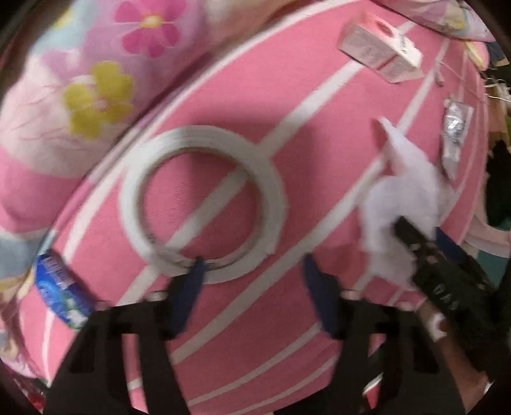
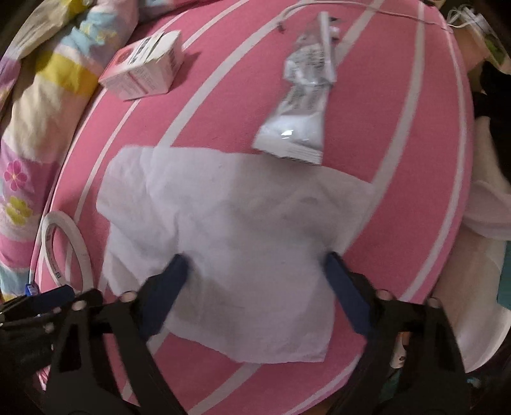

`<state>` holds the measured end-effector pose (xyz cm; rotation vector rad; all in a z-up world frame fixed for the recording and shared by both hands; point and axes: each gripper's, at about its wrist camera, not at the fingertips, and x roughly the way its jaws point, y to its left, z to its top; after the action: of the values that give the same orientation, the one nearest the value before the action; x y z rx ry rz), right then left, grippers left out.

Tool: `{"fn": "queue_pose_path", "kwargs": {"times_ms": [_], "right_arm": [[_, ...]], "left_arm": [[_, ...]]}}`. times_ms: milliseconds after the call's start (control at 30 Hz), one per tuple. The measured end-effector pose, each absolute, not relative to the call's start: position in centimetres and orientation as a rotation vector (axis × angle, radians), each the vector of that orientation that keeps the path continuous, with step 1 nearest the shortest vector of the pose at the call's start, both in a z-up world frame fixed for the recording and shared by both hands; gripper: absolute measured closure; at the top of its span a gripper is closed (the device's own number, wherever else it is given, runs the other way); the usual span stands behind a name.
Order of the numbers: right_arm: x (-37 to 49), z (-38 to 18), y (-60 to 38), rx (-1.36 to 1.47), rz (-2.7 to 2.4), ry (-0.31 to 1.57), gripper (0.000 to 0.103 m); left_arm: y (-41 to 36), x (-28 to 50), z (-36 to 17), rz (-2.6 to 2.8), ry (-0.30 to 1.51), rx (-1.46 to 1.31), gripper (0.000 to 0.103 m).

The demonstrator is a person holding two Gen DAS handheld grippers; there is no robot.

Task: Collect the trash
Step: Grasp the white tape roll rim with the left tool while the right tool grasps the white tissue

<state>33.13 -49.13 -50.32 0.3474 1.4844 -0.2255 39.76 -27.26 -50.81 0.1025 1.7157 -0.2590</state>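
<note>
A pink bedsheet (image 1: 242, 95) with white stripes covers the surface, a flowered quilt (image 1: 95, 79) lies bunched along its edge, a thin white cord (image 2: 367, 8) trails across its far end, and white cloth (image 2: 491, 204) sits beside it.

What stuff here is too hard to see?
- Print on the small pink box: too small and blurred in both views.
- Words on the silver wrapper: blurred in the right wrist view.
- Blue packet: half hidden by the left tool in the left wrist view.
- Pink sheet under the tissue: covered.
</note>
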Motion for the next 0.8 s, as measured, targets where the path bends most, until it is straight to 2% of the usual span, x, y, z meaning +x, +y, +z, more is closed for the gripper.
{"fn": "queue_pose_path", "kwargs": {"times_ms": [33,67,133,167,233,267,400,433,500,533,567,667,733,800], "right_arm": [[33.0,-50.2,-49.5,0.352,-0.228,1.481,0.034],[32.8,-50.1,-49.8,0.360,-0.229,1.476,0.037],[32.5,-49.8,-50.5,0.372,-0.220,1.464,0.056],[32.4,-49.6,-50.8,0.379,-0.212,1.457,0.062],[32.3,-49.3,-51.2,0.386,-0.199,1.454,0.084],[32.9,-48.9,-51.8,0.392,-0.196,1.455,0.087],[33.3,-48.6,-53.2,0.448,-0.196,1.457,0.087],[33.3,-48.6,-53.4,0.457,-0.195,1.456,0.086],[33.3,-48.5,-53.7,0.475,-0.197,1.450,0.086],[33.2,-48.6,-54.0,0.482,-0.197,1.449,0.084],[33.2,-48.6,-54.2,0.490,-0.197,1.446,0.084],[33.0,-48.9,-53.8,0.484,-0.196,1.447,0.081],[33.3,-49.0,-52.6,0.479,-0.187,1.449,0.073],[33.4,-49.3,-52.4,0.467,-0.181,1.448,0.070]], "left_arm": [[-26.9,39.8,-50.8,-0.260,1.712,0.112,0.079],[-26.7,39.9,-50.8,-0.270,1.717,0.099,0.080],[-26.6,40.3,-50.8,-0.289,1.725,0.118,0.084],[-26.7,40.4,-50.7,-0.299,1.727,0.124,0.085],[-26.8,40.5,-50.6,-0.300,1.726,0.121,0.088],[-26.7,40.4,-50.5,-0.297,1.726,0.113,0.091],[-26.0,39.9,-49.9,-0.312,1.732,0.056,0.090],[-26.1,39.8,-49.8,-0.334,1.721,0.058,0.084],[-26.6,39.4,-49.1,-0.375,1.688,0.102,0.070],[-26.8,39.2,-48.7,-0.387,1.673,0.126,0.050],[-27.1,39.1,-48.6,-0.391,1.664,0.147,0.037],[-27.2,38.9,-49.8,-0.362,1.700,0.177,0.038],[-26.8,39.0,-50.8,-0.341,1.722,0.169,0.039],[-26.8,39.3,-51.5,-0.342,1.732,0.178,0.039]]}}
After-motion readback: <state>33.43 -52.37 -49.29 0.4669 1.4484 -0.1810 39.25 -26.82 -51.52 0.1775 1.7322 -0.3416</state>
